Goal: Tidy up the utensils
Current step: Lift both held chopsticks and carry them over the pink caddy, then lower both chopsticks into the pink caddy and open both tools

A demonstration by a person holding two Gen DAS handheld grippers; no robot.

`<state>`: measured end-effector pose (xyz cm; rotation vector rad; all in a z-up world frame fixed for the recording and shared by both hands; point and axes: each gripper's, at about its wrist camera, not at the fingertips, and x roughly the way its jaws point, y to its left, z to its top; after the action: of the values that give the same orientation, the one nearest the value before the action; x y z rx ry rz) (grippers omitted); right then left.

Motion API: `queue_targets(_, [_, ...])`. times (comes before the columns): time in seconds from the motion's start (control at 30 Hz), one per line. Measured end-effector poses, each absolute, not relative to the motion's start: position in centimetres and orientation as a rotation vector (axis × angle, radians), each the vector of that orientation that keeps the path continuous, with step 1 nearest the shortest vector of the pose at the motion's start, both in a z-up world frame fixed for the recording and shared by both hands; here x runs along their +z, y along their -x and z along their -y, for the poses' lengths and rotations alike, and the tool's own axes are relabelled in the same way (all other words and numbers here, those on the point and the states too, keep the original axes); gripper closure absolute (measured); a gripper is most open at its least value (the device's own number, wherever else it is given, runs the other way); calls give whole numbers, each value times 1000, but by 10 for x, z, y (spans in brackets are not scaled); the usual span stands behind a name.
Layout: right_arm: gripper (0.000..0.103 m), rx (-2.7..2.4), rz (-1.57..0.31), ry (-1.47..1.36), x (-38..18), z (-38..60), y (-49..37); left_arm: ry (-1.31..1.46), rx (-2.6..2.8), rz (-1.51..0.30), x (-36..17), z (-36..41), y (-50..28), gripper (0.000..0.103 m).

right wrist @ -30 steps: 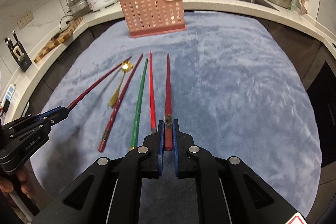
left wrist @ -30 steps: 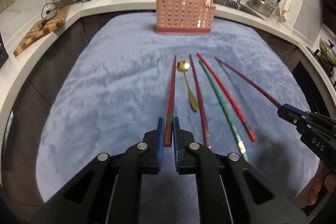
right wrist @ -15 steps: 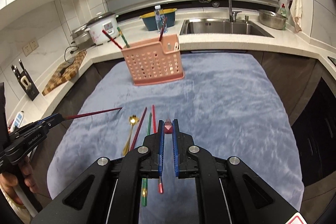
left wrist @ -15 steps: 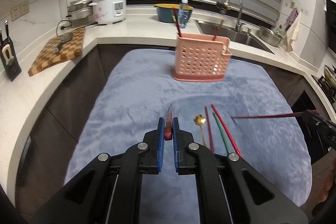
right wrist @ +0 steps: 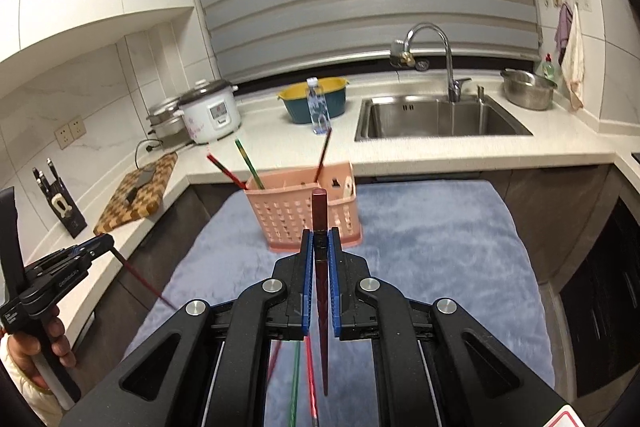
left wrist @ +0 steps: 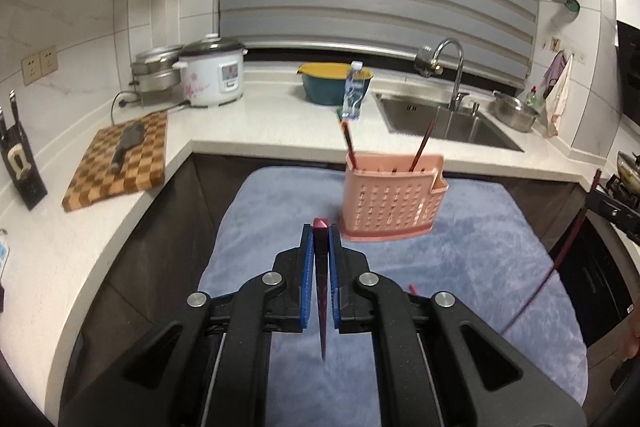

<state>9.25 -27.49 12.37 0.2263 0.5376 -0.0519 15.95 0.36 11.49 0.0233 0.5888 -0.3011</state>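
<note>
Each hand-held gripper, left (left wrist: 320,239) and right (right wrist: 320,241), grasped a dark red chopstick (left wrist: 321,291) hanging tip-down above the blue-clothed desk (left wrist: 460,267).

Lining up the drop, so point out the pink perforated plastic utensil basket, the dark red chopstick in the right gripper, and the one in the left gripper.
Pink perforated plastic utensil basket (right wrist: 288,215), right wrist view, front wall.
Right gripper's dark red chopstick (right wrist: 319,205), right wrist view, upper shaft.
Left gripper's dark red chopstick (left wrist: 321,224), left wrist view, top end.
</note>
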Motion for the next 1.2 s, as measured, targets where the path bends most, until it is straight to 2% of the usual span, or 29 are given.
queue_targets(0.37, [96, -15, -373, -202, 191, 267, -179, 6, -378, -373, 211, 41, -214, 96])
queue_targets(0.57, [96, -11, -318, -220, 210, 267, -230, 38, -388, -281, 237, 60, -256, 96])
queue_targets(0.8, [96, -21, -325, -217, 202, 266, -279, 57, -390, -279, 228, 77, -301, 96])
queue_targets(1.2, [96, -29, -503, -251, 124, 283, -324, 38, -371, -427, 159, 93, -343, 96])
